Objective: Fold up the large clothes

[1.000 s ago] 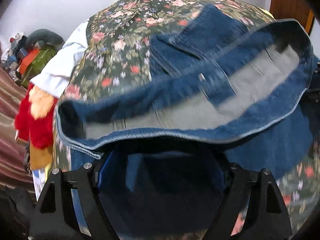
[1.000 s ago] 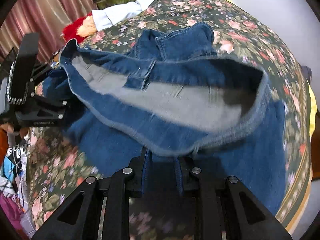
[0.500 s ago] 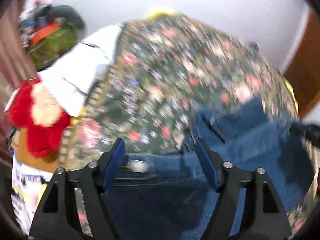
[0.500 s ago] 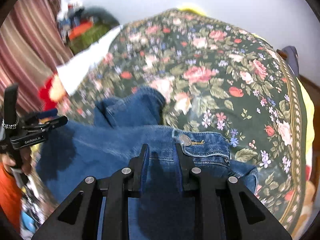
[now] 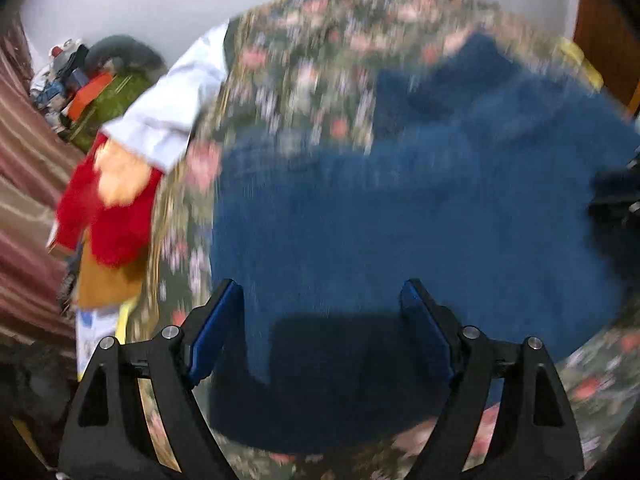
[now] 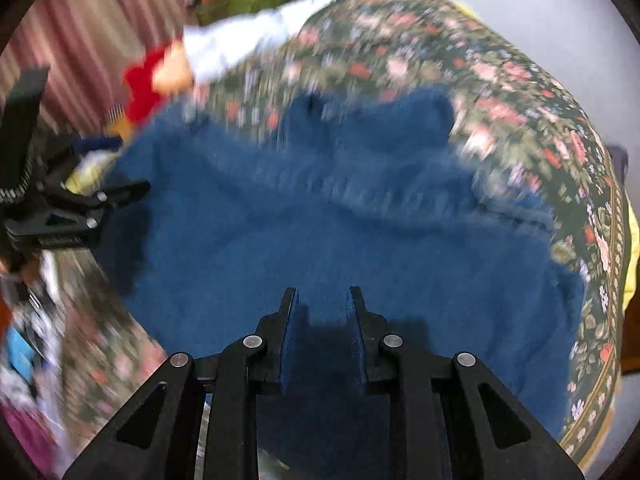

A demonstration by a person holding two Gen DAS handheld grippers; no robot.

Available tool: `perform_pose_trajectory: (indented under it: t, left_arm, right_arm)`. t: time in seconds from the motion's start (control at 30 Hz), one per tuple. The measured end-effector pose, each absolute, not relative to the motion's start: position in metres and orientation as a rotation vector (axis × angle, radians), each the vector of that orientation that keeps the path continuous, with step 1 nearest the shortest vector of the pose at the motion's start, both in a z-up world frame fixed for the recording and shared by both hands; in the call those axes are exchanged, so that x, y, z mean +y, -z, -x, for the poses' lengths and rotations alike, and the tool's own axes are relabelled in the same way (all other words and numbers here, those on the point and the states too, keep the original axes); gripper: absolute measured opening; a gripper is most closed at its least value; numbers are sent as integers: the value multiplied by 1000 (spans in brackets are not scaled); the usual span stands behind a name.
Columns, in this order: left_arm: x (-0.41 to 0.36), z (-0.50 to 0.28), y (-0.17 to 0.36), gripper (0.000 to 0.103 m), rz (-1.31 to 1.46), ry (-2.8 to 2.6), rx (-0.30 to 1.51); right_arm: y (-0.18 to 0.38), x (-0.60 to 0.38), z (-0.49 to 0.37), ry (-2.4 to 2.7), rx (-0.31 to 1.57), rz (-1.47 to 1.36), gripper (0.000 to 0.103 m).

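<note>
A blue denim garment (image 5: pixel 400 216) lies spread on the floral bedspread (image 5: pixel 304 64), and it also shows in the right wrist view (image 6: pixel 340 232). My left gripper (image 5: pixel 322 308) is open wide and empty, above the garment's near edge. My right gripper (image 6: pixel 322 304) has its jaws slightly apart with nothing clamped, over the garment's near side. The left gripper (image 6: pixel 120 196) also shows at the left of the right wrist view, by the garment's left edge. Both views are motion-blurred.
A white cloth (image 5: pixel 168 108) and a red and orange plush toy (image 5: pixel 108 208) lie at the bed's left edge. A pile of bags and clutter (image 5: pixel 96 88) sits by the striped curtain (image 5: pixel 20 184). A wooden door (image 5: pixel 608 40) is at right.
Both grippers let go of the denim hem that they held up a second ago. The garment has dropped flat on the bed. Both grippers pulled back toward its near edge.
</note>
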State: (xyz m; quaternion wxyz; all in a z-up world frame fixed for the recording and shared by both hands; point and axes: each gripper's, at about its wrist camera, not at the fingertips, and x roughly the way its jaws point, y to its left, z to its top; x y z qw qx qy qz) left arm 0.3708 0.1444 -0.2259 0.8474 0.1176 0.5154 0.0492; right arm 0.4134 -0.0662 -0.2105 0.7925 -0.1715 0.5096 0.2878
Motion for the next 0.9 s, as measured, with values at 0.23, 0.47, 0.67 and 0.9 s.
perform_pose_trajectory:
  t: [0.23,0.47,0.67,0.9]
  left_arm:
    - [169,-334,231,91,-150,-137,1051]
    - [185,-313,219,93,-80,-176,1034]
    - [205,-286,220,93,6,-239,1041]
    - [233,-250,210,93,103,-387,1018]
  right_arm:
    - [226,-89,-379,-560,1014,521,20]
    - [203,-150,-377,-459,1031,421,20]
    - [189,-193,-369,-383,1032,371,20]
    - [169,-214,-346,-316,1022,272,20]
